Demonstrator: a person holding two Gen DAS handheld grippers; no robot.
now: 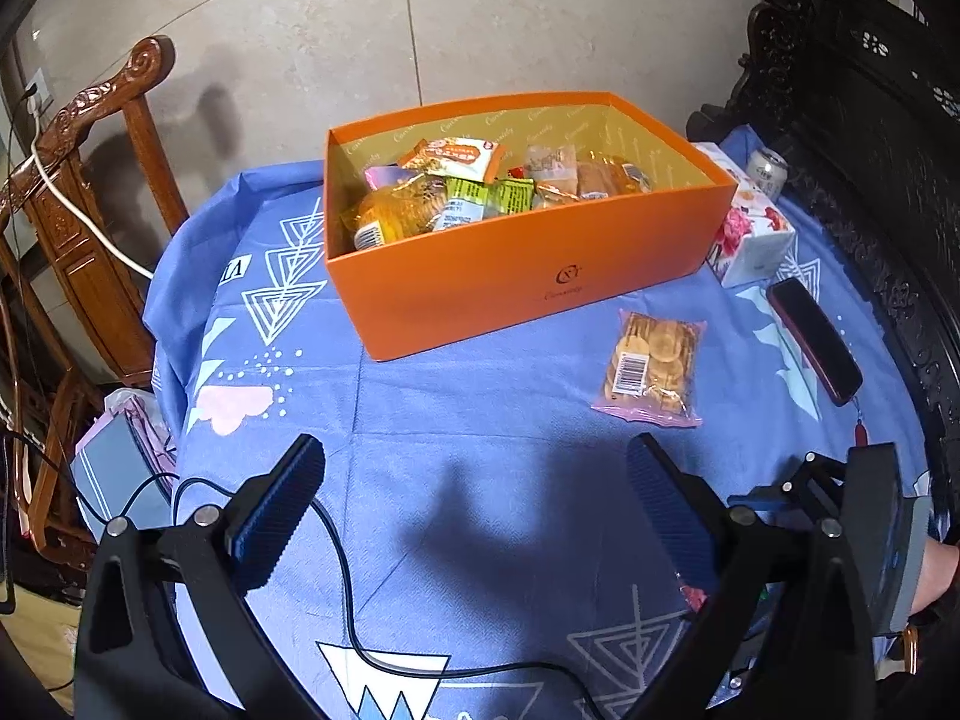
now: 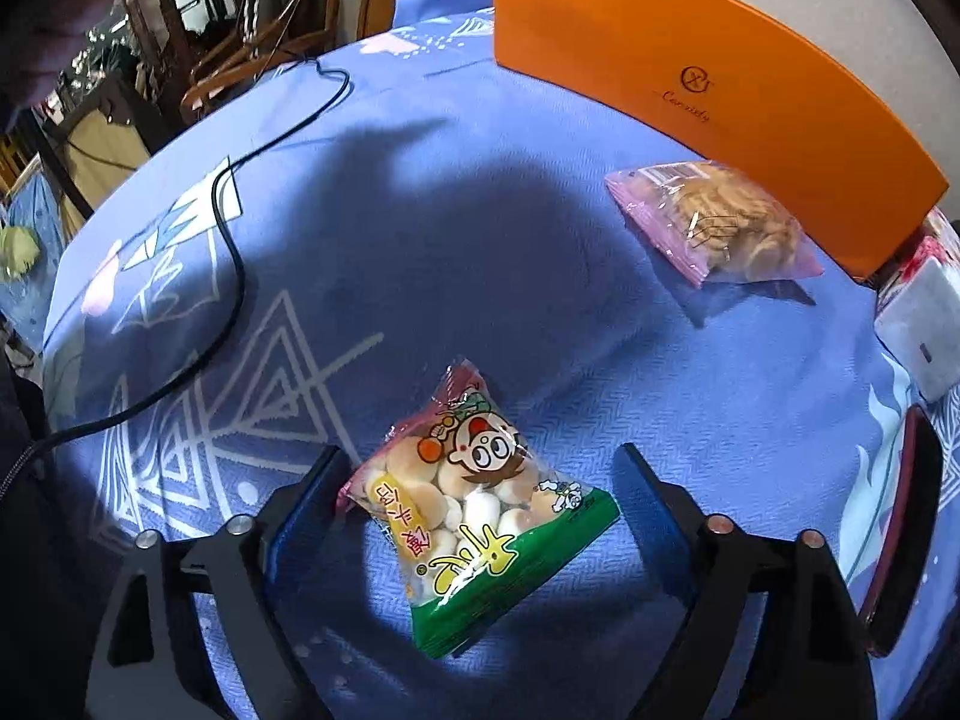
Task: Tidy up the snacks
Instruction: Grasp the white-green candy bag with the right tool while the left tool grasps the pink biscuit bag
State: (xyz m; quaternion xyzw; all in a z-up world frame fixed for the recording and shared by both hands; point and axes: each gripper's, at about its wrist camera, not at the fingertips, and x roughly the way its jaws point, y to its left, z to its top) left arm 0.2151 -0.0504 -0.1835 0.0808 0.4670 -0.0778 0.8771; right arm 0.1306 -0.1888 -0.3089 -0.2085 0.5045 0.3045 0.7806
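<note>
We straddle the snack bag
Our right tool (image 2: 480,480) spread around the snack bag (image 2: 474,516); our left tool (image 1: 474,480) spread, holding nothing, facing the orange box (image 1: 528,276).

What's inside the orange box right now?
The orange box holds a loose pile of snack packets: yellow biscuit bags, green wrappers, a red and white pack. Whatever lies beneath them, and the box floor, is covered.

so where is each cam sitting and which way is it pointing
Left wrist: on the left gripper, jaws open, above the blue tablecloth, facing the orange box of snacks; the right gripper shows at the right edge.
Right wrist: on the right gripper, jaws open around a cartoon biscuit packet.
Shared: box, cracker packet, black cable.
</note>
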